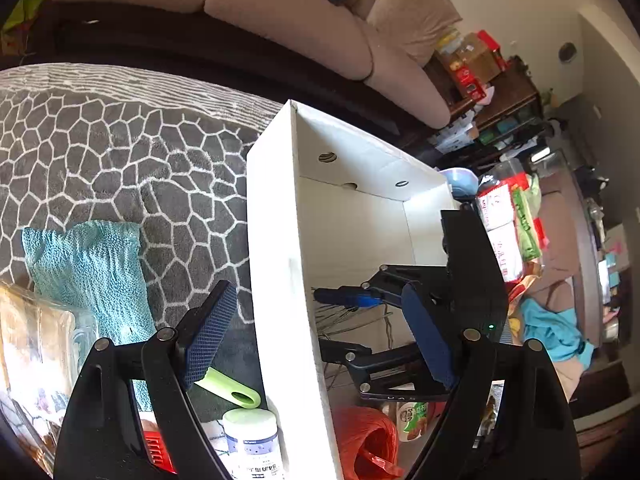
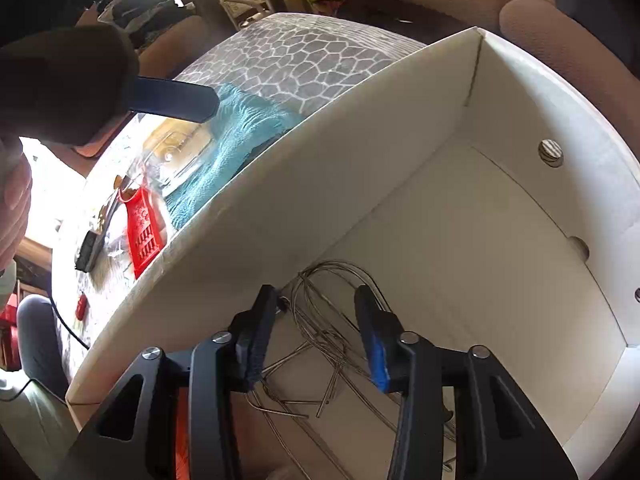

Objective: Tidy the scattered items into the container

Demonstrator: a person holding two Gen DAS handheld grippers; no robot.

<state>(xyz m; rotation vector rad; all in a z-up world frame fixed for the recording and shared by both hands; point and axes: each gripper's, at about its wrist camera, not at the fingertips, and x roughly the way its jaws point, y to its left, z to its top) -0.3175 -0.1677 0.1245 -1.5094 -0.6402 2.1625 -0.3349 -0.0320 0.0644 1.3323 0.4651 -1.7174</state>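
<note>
A white cardboard box (image 1: 276, 240) stands on a grey patterned mat (image 1: 120, 152). My left gripper (image 1: 318, 290) is open and straddles the box's near wall, one finger outside and one inside. Inside the box my right gripper (image 2: 316, 294) points down, open, just over a tangle of thin wire (image 2: 328, 344) on the floor; its pads press on nothing. An orange-red bag (image 1: 368, 440) and a small green-labelled bottle (image 1: 412, 420) also lie in the box. Outside lie a teal cloth (image 1: 88, 264), a green handle (image 1: 232, 390), a white jar (image 1: 252, 440) and a red plastic piece (image 2: 142, 232).
A clear glass dish (image 2: 176, 160) sits beside the teal cloth, with a black-handled tool (image 2: 90, 248) near the mat's edge. A beige sofa (image 1: 288, 28) runs behind the mat. Cluttered shelves and bags (image 1: 508, 220) crowd the right side. A person's hand (image 2: 12, 200) shows at the left.
</note>
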